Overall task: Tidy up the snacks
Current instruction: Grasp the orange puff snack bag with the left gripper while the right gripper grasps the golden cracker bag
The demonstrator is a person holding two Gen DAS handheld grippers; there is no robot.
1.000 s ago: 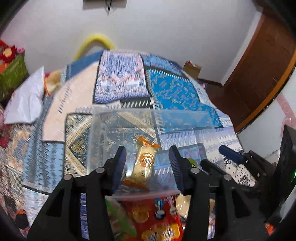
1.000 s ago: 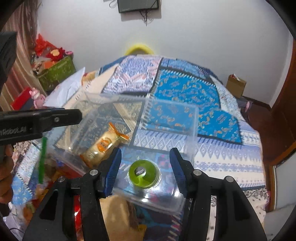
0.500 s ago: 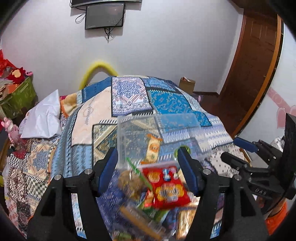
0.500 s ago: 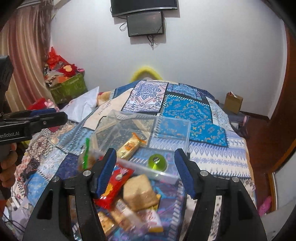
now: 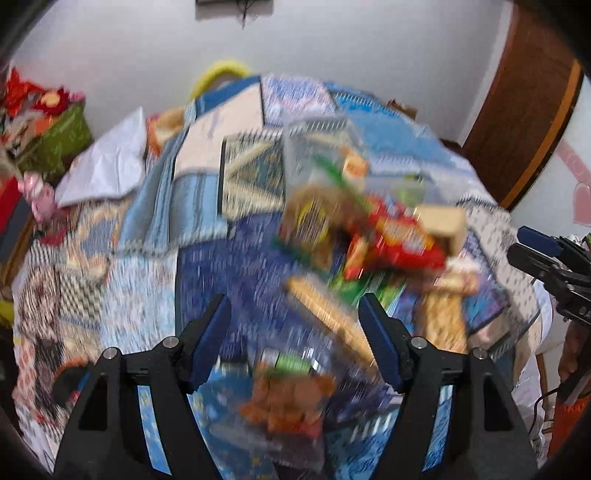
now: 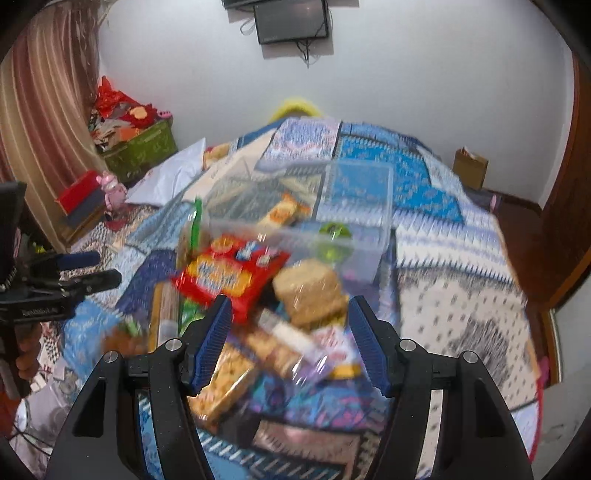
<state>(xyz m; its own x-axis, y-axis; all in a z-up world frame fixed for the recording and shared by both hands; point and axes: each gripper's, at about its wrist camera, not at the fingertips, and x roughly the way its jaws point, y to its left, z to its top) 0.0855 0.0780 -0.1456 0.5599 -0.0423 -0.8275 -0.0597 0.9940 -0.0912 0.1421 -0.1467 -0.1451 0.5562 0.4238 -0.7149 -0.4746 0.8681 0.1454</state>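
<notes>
Far left of the right wrist cam there's a striped curtain (image 6: 40,122) and a green crate (image 6: 142,149) stuffed w/ red paper stuff by the wall, white pillow (image 6: 170,177) next to it at the bed's edge. Left gripper (image 5: 295,339) has just been opening its jaws, they're spread wide now w/ nothing pinched btwn them, just hovering over the patchwork quilt (image 5: 147,266) (that cam is super blurry tbh). A see-through bag of orange-brown snacks (image 5: 291,398) sits right below it, can't tell what exactly. Moving right, the snack pile (image 6: 258,314) is heaped on the quilt at the near end of the bed: red chip bag (image 6: 231,273) on top, brownish wrapped block (image 6: 312,291) just beside it on the right, cracker packs underneath. Behind the pile, touching it, is the clear plastic bin (image 6: 354,206) w/ an orange-wrapped snack (image 6: 282,214) and a green round thing (image 6: 336,234) inside. Right gripper (image 6: 290,339) jaws are apart, opened up over the last sec, empty too, hanging over the near side of the pile. Wall-mounted screen (image 6: 291,20) up top, brown box (image 6: 471,168) on the floor farther right, wooden door (image 5: 517,110) at the far right.
</notes>
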